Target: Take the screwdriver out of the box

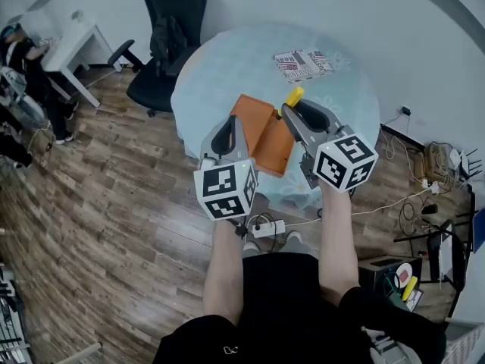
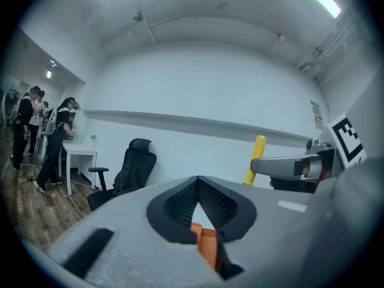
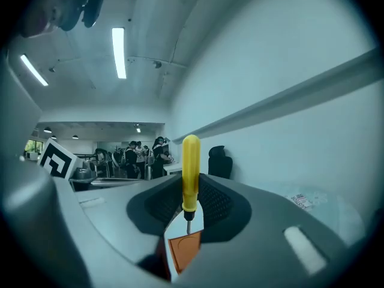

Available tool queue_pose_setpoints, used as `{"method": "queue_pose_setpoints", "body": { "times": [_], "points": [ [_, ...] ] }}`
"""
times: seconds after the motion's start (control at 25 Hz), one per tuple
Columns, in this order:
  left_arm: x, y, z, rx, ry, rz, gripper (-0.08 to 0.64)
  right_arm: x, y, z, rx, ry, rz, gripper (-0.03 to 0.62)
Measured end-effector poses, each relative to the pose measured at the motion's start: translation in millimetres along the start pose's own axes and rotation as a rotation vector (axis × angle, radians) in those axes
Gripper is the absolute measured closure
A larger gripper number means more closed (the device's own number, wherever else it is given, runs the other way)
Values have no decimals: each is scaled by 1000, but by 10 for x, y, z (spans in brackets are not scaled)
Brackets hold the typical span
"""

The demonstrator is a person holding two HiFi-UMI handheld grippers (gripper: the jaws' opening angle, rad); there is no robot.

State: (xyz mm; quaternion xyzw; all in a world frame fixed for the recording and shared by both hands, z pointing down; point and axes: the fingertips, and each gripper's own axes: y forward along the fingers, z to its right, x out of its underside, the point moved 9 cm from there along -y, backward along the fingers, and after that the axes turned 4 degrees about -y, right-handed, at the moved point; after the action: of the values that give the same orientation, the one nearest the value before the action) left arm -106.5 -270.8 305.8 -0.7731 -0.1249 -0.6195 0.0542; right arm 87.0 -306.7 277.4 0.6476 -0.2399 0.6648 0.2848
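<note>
With the right gripper [image 3: 191, 204] clamped on the yellow screwdriver [image 3: 191, 171], upright and clear of the orange box [image 1: 267, 133] that the left gripper [image 2: 200, 219] pinches by its edge, the narrow hold near the handle's base may let the tool pivot or drop onto the table [image 1: 227, 61].

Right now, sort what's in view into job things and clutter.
Job: screwdriver, box, left gripper, right gripper.
Lying about: packet, chair, desk, power strip.
</note>
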Motion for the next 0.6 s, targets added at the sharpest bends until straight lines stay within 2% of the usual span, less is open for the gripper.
{"method": "queue_pose_setpoints", "body": {
  "times": [0.16,0.6],
  "points": [
    [-63,-17,52,25,40,16,558,-50,-84,1,20,-38,3,495],
    [-65,38,2,50,21,24,558,-34,-32,-10,25,-74,-19,495]
  ]
}}
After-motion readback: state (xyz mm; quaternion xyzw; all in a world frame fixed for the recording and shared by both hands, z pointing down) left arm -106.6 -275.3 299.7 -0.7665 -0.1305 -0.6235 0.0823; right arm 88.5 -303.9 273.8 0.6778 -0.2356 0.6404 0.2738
